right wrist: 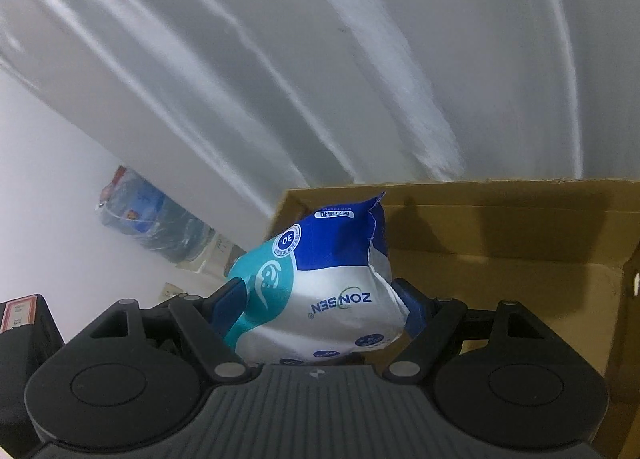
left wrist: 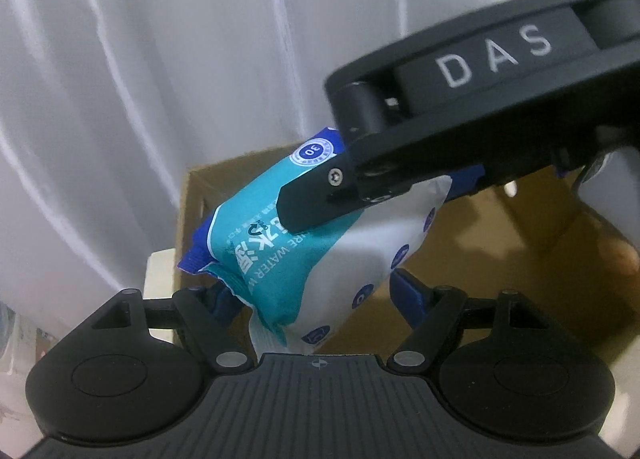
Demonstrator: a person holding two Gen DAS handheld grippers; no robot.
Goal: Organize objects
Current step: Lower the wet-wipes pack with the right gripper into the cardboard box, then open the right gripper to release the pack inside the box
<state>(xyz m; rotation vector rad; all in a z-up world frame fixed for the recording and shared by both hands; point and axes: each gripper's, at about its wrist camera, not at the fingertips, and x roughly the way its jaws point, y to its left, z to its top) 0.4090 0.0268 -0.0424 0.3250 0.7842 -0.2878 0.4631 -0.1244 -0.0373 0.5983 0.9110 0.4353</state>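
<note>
A wet wipes pack (left wrist: 280,251), teal, blue and white, hangs tilted over an open cardboard box (left wrist: 512,259). My left gripper (left wrist: 316,295) is shut on its lower end, a blue pad on each side. From the upper right, one black finger (left wrist: 316,199) of the right gripper lies across the pack's upper part. In the right wrist view, a pack (right wrist: 340,279) of the same print sits between the blue pads of my right gripper (right wrist: 320,299), which is shut on it above the box (right wrist: 500,259). I cannot tell whether it is the same pack.
A white curtain (left wrist: 160,59) hangs behind the box. In the right wrist view, a plastic-wrapped water jug (right wrist: 152,219) stands at the left by a white wall. A dark object with a red label (right wrist: 20,311) sits at the left edge.
</note>
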